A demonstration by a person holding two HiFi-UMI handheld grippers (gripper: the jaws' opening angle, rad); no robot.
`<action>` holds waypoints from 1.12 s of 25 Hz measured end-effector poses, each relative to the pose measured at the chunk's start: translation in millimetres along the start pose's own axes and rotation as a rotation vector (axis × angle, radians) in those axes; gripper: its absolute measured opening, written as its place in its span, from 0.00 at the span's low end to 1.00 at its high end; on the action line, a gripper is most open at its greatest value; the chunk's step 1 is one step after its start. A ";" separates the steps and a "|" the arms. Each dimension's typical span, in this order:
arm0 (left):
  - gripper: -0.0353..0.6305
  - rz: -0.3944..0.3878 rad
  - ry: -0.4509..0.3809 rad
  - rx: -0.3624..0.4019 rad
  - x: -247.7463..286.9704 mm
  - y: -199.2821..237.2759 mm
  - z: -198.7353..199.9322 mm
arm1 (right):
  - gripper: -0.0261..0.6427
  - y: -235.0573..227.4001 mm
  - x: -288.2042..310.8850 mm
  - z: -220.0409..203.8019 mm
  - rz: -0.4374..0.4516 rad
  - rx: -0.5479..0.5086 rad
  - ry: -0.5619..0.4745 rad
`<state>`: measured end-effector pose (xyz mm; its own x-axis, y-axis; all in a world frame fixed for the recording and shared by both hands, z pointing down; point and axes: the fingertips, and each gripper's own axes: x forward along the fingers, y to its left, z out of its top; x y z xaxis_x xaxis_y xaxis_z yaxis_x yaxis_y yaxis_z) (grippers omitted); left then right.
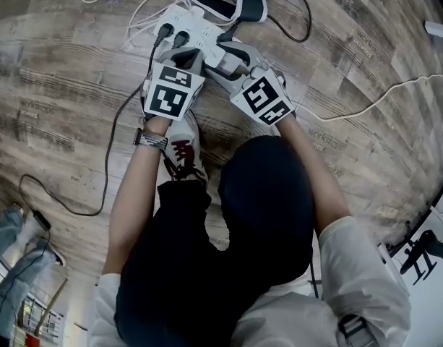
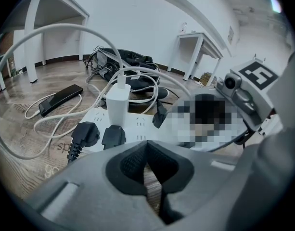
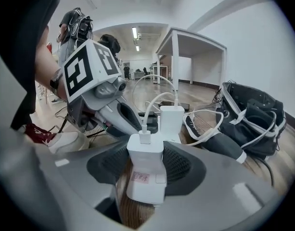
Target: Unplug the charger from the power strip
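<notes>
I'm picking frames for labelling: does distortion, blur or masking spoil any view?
Head view: strong fisheye bows the floorboards, dim light, yet the power strip reads. Left gripper view: a mosaic patch masks the middle right; corners vignette dark. Right gripper view: the charger between the fingers is sharp; far ceiling lights glare mildly.

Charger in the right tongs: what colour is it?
White charger; best in right gripper view.

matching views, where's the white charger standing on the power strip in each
Head view: top centre on the power strip, too small to pick out.
Left gripper view: plugged charger, left of centre.
Right gripper view: plugged charger centre, behind the held charger.
Shared landmark: the power strip.
</notes>
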<state>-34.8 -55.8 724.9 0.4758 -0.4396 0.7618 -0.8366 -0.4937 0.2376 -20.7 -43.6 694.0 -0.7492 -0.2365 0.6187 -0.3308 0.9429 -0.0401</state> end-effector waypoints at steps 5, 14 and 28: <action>0.06 0.005 0.002 0.006 -0.1 -0.5 -0.3 | 0.37 -1.4 -0.6 -0.3 0.004 0.061 -0.015; 0.06 0.007 0.002 0.006 -0.1 -0.3 0.1 | 0.37 -0.7 -1.1 0.0 -0.008 -0.001 -0.015; 0.06 0.004 0.005 -0.003 0.1 -0.4 0.0 | 0.38 -1.9 -1.0 1.2 0.005 0.068 -0.043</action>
<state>-34.4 -55.7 724.8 0.4712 -0.4380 0.7655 -0.8393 -0.4896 0.2365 -20.0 -45.4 692.5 -0.7745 -0.2431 0.5840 -0.3643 0.9261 -0.0977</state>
